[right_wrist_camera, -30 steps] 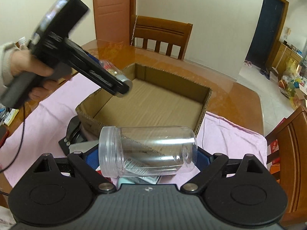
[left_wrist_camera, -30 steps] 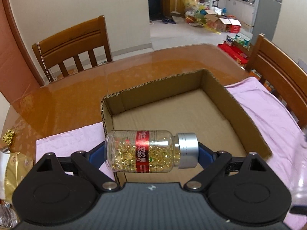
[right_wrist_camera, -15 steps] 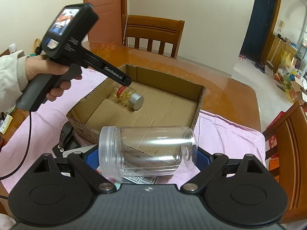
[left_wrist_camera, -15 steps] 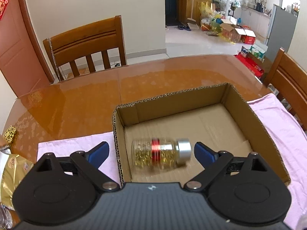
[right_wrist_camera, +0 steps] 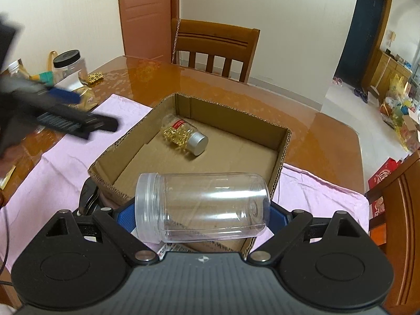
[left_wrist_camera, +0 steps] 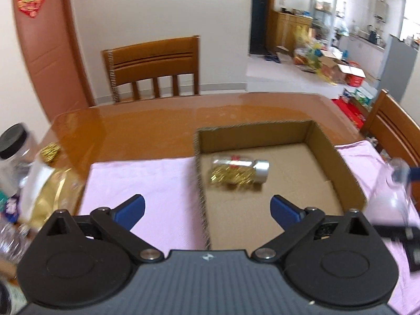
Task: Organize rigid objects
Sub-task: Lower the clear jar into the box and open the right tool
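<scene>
A capsule bottle [left_wrist_camera: 240, 170] with gold pills, a red label and a silver cap lies on its side inside the open cardboard box [left_wrist_camera: 338, 162]. It also shows in the right wrist view [right_wrist_camera: 185, 137], in the box [right_wrist_camera: 282, 152]. My left gripper [left_wrist_camera: 207, 207] is open and empty, held above the box's near-left wall, and appears blurred at the left of the right wrist view [right_wrist_camera: 78, 115]. My right gripper [right_wrist_camera: 203, 212] is shut on an empty clear plastic jar [right_wrist_camera: 202, 207], held sideways above the box's near edge.
A pink cloth [left_wrist_camera: 141, 181] lies under the box on the brown table [left_wrist_camera: 147, 128]. A black-lidded jar [right_wrist_camera: 68, 64], gold packets [left_wrist_camera: 52, 194] and small items crowd the table's left end. Wooden chairs [right_wrist_camera: 215, 47] stand at the far side and the right.
My left gripper opened and let the capsule bottle drop into the box, then pulled back and to the left. My right gripper kept hold of the clear jar.
</scene>
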Demonstrator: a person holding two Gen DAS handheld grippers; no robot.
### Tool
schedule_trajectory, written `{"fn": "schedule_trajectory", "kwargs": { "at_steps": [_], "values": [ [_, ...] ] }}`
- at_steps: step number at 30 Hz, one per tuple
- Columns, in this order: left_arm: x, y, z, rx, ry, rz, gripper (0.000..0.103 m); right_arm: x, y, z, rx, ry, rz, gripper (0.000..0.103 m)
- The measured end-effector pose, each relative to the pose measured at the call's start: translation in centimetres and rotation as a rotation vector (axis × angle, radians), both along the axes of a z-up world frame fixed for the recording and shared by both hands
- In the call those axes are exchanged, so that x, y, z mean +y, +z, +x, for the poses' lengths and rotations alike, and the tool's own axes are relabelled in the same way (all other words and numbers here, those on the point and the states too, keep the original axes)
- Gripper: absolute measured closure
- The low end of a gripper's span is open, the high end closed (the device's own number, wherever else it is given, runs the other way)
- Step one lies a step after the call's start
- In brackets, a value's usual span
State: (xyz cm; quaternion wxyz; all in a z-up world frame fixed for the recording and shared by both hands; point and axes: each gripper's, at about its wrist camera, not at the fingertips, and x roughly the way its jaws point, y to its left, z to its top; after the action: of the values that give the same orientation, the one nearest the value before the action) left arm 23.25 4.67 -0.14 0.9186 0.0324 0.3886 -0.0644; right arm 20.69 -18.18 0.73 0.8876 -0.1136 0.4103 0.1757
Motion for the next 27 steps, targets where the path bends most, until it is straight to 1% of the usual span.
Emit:
{"fn": "schedule_trajectory", "kwargs": {
  "at_steps": [4,6,8,11,18,21,22,23,25,27],
  "values": [
    [1.1,-0.4,-2.0,0.008,0.05,0.021,0.002,0.1,-0.4,2.1,0.021,-0.014,0.004,0.007],
    [1.8,-0.6,-3.1,-0.003,0.09,0.028,0.002,0.3,-0.6,3.2,0.029,-0.022,0.004,0.007],
    [2.6,-0.8,-4.1,-0.009,0.128,0.025,0.002,0.3,-0.9,4.4,0.036,-0.026,0.004,0.007],
    [3.9,-1.3,-5.1,0.008,0.176,0.007,0.002,0.5,-1.3,5.9,0.042,-0.042,-0.004,0.007],
    [5.6,-2.3,-6.6,0.052,0.234,0.003,0.002,1.3,-2.1,9.7,0.044,-0.049,-0.031,0.007],
    [5.9,-2.6,-7.5,0.06,0.244,0.01,0.002,1.6,-2.4,11.2,0.037,-0.059,-0.038,0.007],
    [5.9,-2.7,-7.7,0.063,0.246,0.011,0.002,1.7,-2.5,11.6,0.027,-0.065,-0.042,0.005],
    [5.9,-2.8,-7.9,0.065,0.247,0.01,0.002,1.8,-2.5,12.0,0.008,-0.071,-0.051,0.0],
    [5.9,-2.9,-8.2,0.071,0.248,0.01,0.002,1.9,-2.5,12.5,-0.024,-0.075,-0.058,0.0],
    [5.8,-2.9,-8.3,0.074,0.245,0.01,0.002,1.8,-2.2,12.7,-0.036,-0.083,-0.058,0.0]
  ]
}}
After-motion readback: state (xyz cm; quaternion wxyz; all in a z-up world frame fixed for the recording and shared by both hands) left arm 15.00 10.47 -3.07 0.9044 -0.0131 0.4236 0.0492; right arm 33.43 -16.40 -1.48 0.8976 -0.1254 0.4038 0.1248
